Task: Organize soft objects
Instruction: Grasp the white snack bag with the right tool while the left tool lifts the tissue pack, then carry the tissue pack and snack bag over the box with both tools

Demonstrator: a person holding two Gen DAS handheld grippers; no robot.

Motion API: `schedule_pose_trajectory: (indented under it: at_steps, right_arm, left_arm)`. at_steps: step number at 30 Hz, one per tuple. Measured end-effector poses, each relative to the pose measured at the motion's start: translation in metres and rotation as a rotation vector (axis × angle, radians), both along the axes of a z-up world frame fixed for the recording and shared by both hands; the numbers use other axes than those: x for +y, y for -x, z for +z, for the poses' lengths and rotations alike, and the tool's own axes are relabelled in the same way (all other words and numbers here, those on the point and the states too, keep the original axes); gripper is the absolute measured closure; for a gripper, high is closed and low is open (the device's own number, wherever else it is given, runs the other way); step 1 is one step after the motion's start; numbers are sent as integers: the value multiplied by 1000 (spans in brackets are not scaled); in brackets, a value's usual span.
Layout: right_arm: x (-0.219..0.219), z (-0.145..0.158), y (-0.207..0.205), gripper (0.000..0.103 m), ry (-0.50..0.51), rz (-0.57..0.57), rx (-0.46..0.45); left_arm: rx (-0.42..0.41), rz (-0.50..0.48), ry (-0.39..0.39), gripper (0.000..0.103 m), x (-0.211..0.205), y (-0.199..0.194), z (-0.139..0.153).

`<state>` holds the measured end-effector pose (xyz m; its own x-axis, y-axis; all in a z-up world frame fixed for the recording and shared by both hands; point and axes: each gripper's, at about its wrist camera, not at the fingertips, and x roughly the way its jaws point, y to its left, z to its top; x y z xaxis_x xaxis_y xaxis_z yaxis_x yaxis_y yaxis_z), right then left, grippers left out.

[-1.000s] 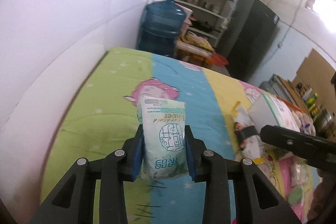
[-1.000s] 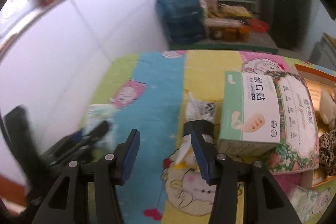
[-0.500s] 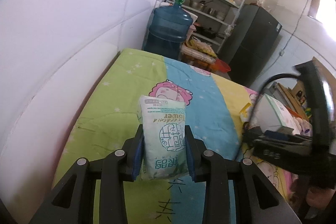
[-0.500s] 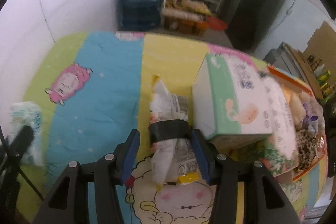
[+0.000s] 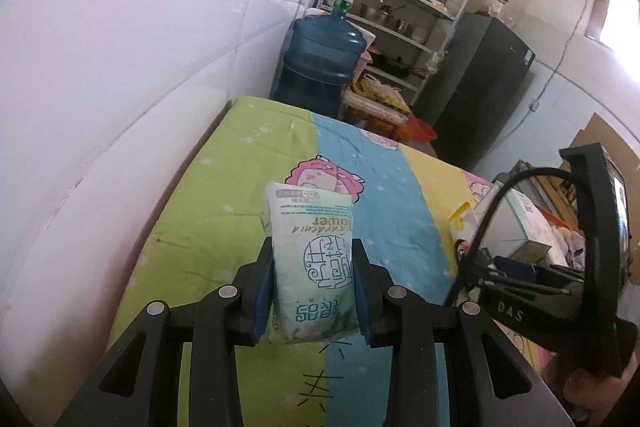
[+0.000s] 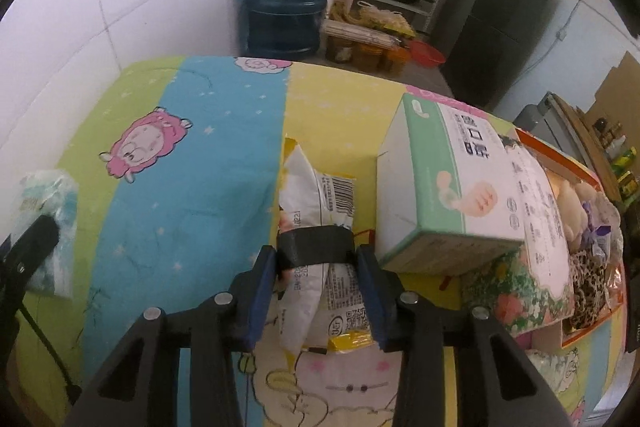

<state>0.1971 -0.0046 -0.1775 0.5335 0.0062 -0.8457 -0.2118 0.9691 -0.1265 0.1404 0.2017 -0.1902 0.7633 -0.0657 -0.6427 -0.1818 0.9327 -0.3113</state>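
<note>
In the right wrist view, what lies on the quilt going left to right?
Tissue pack held in the left tool → yellow-white snack bag between the right tool's fingers → green-and-white box → plush toys.

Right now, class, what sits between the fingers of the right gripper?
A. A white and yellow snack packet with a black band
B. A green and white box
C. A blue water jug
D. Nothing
A: in the right wrist view the right gripper brackets the snack packet at its black band.
</note>
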Motion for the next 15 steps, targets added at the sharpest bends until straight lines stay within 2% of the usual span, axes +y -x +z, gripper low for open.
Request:
schedule_pose_trajectory:
  at_steps: [7, 15]
  right_arm:
    - [-5, 7, 30, 62, -57, 65, 8]
    - [-31, 28, 65, 62, -112, 106, -13]
  left_arm:
    - [-10, -19, -10, 68, -6, 3, 4]
    - [-36, -53, -25, 68, -21, 14, 19]
